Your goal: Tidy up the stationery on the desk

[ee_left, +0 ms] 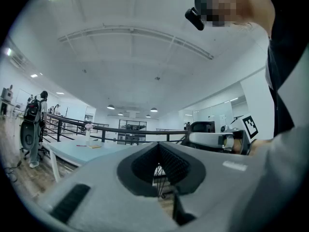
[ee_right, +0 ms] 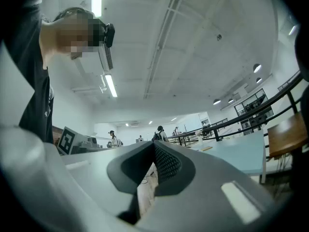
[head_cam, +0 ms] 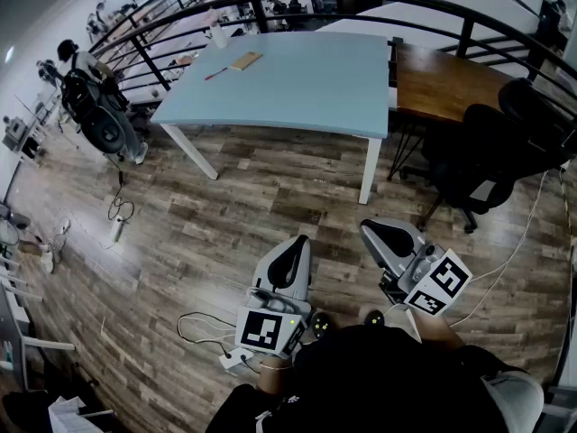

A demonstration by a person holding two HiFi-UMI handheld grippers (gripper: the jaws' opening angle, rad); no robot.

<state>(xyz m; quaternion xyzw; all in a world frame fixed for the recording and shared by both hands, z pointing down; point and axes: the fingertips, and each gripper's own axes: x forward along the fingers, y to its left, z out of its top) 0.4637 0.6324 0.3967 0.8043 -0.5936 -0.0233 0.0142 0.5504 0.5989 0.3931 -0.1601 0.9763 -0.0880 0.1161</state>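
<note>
On the far blue bench a tan pad and a red pen are seen. Nearer, over the floor, the left tongs and right tongs are held closed and empty.

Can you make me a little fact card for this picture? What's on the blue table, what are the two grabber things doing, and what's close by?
Table: light blue rectangular table with white legs, on wood floor
On it: flat tan rectangular pad; thin red pen-like stick beside it
Left hand-held gripper: shut, holding nothing, away from the table
Right hand-held gripper: shut, holding nothing, away from the table
Nearby: brown wooden desk; black office chair
Tidying: not started yet
</note>
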